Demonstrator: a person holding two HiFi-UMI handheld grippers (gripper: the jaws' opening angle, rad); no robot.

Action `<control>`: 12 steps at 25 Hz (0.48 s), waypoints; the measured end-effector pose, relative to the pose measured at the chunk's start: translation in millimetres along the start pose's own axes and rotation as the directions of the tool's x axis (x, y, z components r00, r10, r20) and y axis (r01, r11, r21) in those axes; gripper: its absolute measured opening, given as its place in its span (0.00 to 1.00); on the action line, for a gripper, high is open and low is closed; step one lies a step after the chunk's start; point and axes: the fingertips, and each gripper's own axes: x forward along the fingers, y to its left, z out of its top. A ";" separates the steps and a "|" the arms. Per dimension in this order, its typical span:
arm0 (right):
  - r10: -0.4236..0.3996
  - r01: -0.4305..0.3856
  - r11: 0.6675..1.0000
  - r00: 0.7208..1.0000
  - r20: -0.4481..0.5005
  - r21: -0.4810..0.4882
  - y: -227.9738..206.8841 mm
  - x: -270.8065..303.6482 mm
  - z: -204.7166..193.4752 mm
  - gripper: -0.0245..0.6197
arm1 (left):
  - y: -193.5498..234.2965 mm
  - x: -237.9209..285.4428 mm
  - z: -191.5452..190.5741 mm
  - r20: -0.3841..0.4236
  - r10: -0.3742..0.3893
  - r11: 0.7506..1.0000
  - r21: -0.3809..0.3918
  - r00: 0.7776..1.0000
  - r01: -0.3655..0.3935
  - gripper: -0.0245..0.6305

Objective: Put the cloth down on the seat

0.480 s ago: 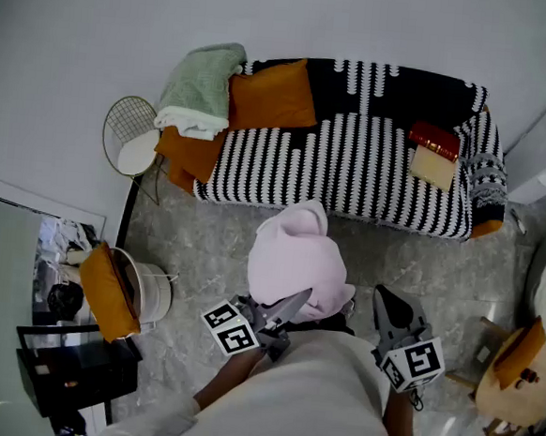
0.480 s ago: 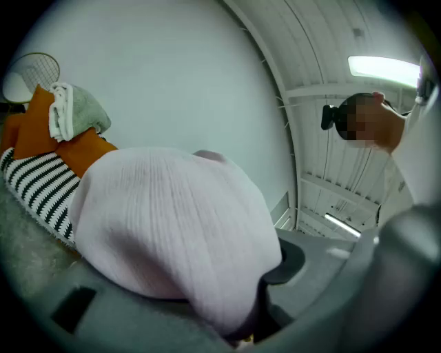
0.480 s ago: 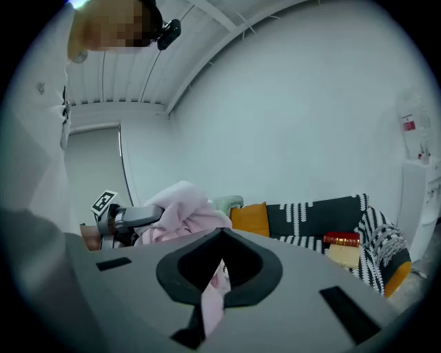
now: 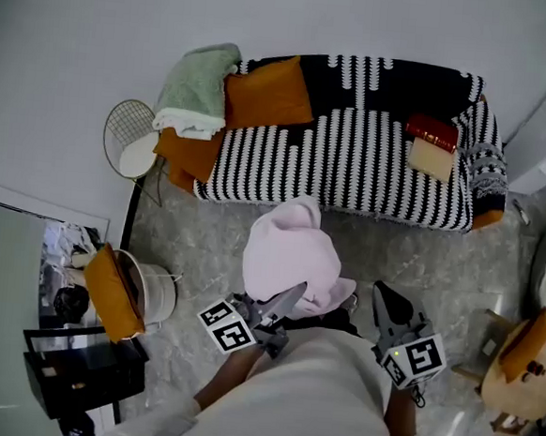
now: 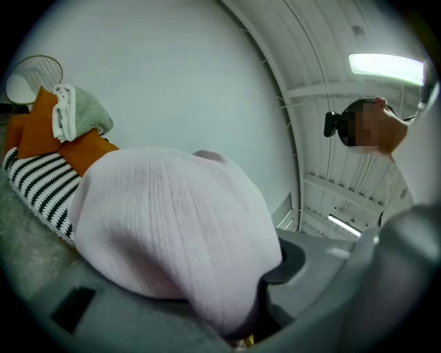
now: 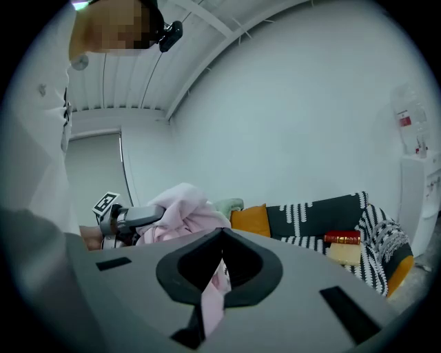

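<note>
A pale pink cloth [image 4: 290,258] hangs bunched in the air over the floor, just in front of the black-and-white striped sofa seat [image 4: 353,158]. My left gripper [image 4: 288,301] is shut on its lower edge. In the left gripper view the cloth [image 5: 172,227] billows over the left gripper [image 5: 249,329] and hides the pinch. My right gripper [image 4: 385,304] stands to the cloth's right. In the right gripper view the right gripper [image 6: 220,236] has its tips together with a pink strip [image 6: 212,298] caught between the jaws, and the bunched cloth [image 6: 180,210] shows beyond.
On the sofa lie an orange cushion [image 4: 269,92], a green towel [image 4: 197,89], a red book [image 4: 433,133] and a cream box [image 4: 433,160]. A wire stool [image 4: 132,135] and a white bucket [image 4: 150,289] stand left. A wooden table [image 4: 525,366] is right.
The cloth and both grippers have drifted slightly left and toward the sofa. Both holds look unchanged.
</note>
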 end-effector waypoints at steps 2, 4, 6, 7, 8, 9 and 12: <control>-0.005 0.005 1.000 1.000 0.013 0.020 -2.2 -2.6 -0.1 0.05 | -1.9 -0.2 -0.2 0.003 0.003 1.000 -0.002 1.000 -0.003 0.39; -0.011 0.010 0.999 1.000 0.018 0.033 -3.5 -4.2 -0.7 0.05 | -2.5 0.5 -0.5 -0.004 0.004 1.000 -0.003 1.000 -0.004 0.39; -0.017 0.016 0.999 1.000 0.021 0.045 -5.1 -4.8 -1.6 0.05 | -2.2 1.6 -0.4 -0.013 0.004 1.000 -0.006 1.000 -0.004 0.39; -0.021 0.020 0.998 1.000 0.021 0.051 -6.1 -4.6 -2.2 0.05 | -1.7 2.1 0.2 -0.015 0.003 1.000 -0.008 1.000 -0.003 0.39; -0.025 0.023 0.998 1.000 0.019 0.057 -7.0 -4.1 -3.0 0.05 | -0.9 2.6 1.0 -0.015 0.002 1.000 -0.011 1.000 -0.003 0.39; -0.028 0.027 0.998 0.999 0.017 0.063 -7.7 -3.4 -4.0 0.05 | 0.2 3.0 1.9 -0.016 0.002 1.000 -0.013 1.000 -0.002 0.39; -0.038 0.038 0.996 0.999 0.005 0.077 -10.7 0.5 -7.5 0.05 | 5.0 5.4 4.0 -0.025 0.004 1.000 -0.016 1.000 -0.004 0.39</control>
